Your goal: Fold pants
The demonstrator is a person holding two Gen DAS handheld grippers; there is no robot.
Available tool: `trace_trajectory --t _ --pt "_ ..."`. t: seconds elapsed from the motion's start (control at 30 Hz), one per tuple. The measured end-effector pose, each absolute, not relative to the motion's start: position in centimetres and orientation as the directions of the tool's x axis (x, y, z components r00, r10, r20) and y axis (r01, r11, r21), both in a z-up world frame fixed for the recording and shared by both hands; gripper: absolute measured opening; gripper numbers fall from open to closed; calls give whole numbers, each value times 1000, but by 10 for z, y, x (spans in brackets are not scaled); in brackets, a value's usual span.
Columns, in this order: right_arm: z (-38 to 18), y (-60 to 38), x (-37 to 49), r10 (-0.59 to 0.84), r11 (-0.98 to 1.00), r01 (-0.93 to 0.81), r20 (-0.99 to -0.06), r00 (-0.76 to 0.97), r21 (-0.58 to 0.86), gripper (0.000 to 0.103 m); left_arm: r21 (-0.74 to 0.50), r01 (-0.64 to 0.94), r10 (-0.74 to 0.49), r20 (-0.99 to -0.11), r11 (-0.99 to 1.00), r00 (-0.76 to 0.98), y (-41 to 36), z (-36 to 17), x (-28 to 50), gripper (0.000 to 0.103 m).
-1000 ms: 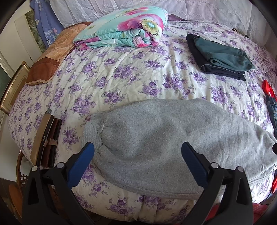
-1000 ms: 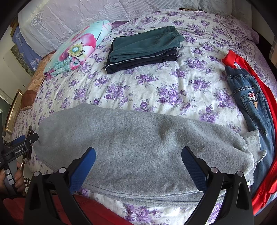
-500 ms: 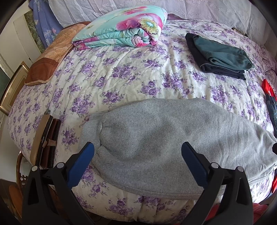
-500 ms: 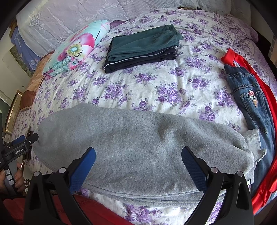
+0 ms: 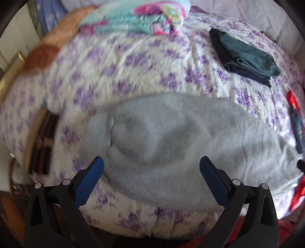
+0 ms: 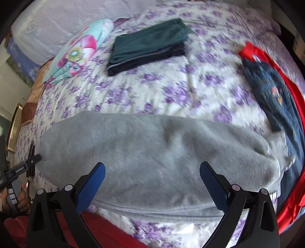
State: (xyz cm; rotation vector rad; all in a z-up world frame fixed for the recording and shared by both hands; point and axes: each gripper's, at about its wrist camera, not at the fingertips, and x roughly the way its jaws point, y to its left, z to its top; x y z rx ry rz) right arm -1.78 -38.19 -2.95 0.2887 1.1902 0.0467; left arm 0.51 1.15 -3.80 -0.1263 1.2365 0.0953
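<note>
Grey fleece pants [image 5: 167,141] [image 6: 152,152] lie flat along the near edge of the flowered bed, cuff end to the left and waistband to the right. My left gripper [image 5: 151,171] hovers open over the cuff end, nothing between its blue pads. Above the middle of the pants, my right gripper [image 6: 152,175] is open too and holds nothing. The right wrist view shows the left gripper [image 6: 28,164] at the far left, in a hand, by the cuff end. Both views are motion-blurred.
A folded stack of green and dark pants [image 6: 148,47] [image 5: 246,57] lies further back on the bed. A folded floral quilt [image 5: 133,17] sits at the back left. Blue jeans [image 6: 270,95] on a red garment [image 6: 286,80] lie to the right. A brown wallet [image 5: 43,145] rests at the left edge.
Both cameras have moved closer and lower toward the grey pants, and the views are now blurred. The pants show new soft wrinkles. Both grippers stay open.
</note>
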Motion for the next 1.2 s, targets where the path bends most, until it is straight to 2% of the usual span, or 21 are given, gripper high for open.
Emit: trace_trajectory --t 0.1,0.2,0.37,0.6,0.77,0.83,0.87,1.0,1.1,1.2 --pt "-42 -420 -36 212 928 218 -911 354 301 99 -272 -242 -216 -948 931 234 56 -66 -15 98" --pt "-54 -447 -52 205 887 334 -920 333 318 99 -334 -351 -284 -941 875 187 78 -88 -32 98" --pt "-84 -472 -71 333 732 501 -884 328 462 99 -511 -523 -490 -850 682 192 92 -121 -41 98" --pt "-91 -491 -90 374 631 582 -859 351 513 99 -460 -518 -427 -884 721 192 83 -126 -17 98" --pt "-98 -515 -102 338 571 631 -851 402 525 99 -469 -550 -375 -883 691 281 93 -115 -11 97" --pt "-105 -523 -102 338 536 639 -834 437 552 99 -471 -527 -365 -882 707 298 92 -109 -6 87" --pt "-110 -525 -102 347 525 644 -831 434 556 99 -451 -522 -349 -892 724 287 90 -108 -6 75" --pt "-102 -532 -119 335 467 666 -814 475 581 99 -446 -520 -339 -894 729 292 97 -104 -7 58" --pt "-98 -544 -133 320 435 694 -819 477 574 99 -478 -525 -359 -878 704 317 108 -104 -14 51" --pt "-114 -550 -131 355 381 705 -799 485 598 99 -467 -523 -347 -883 713 316 107 -105 -18 52"
